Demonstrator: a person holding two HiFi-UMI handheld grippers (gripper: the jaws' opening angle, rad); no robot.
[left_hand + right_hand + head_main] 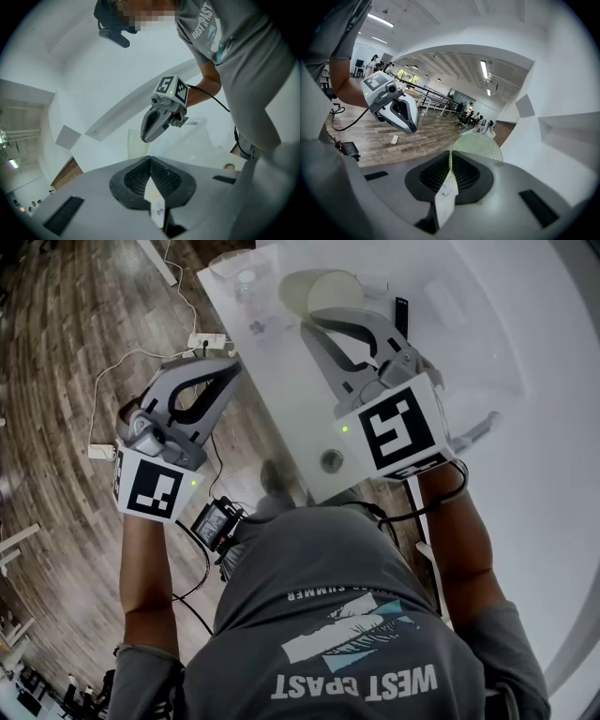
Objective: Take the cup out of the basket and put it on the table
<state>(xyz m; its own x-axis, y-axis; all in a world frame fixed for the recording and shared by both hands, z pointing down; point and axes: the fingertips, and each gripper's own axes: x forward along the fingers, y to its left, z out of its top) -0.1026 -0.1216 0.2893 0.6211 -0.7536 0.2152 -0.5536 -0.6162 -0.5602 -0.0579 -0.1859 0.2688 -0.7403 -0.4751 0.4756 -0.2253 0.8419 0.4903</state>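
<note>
A pale green perforated basket [328,289] lies on the white table [525,427], just past my right gripper [314,320]. That gripper is shut and empty, and points at the basket [480,146]. My left gripper [230,367] hangs over the wooden floor left of the table edge, shut with nothing in it. In the left gripper view its closed jaws [150,160] aim at the right gripper [146,135] and the basket [136,143]. No cup shows clearly; the basket's inside is hidden.
A clear glass-like item [236,270] stands near the table's far left corner. A black bar-shaped object [401,315] lies right of the basket. A round grommet [331,461] sits near the table edge. A power strip [208,339] and cables lie on the floor.
</note>
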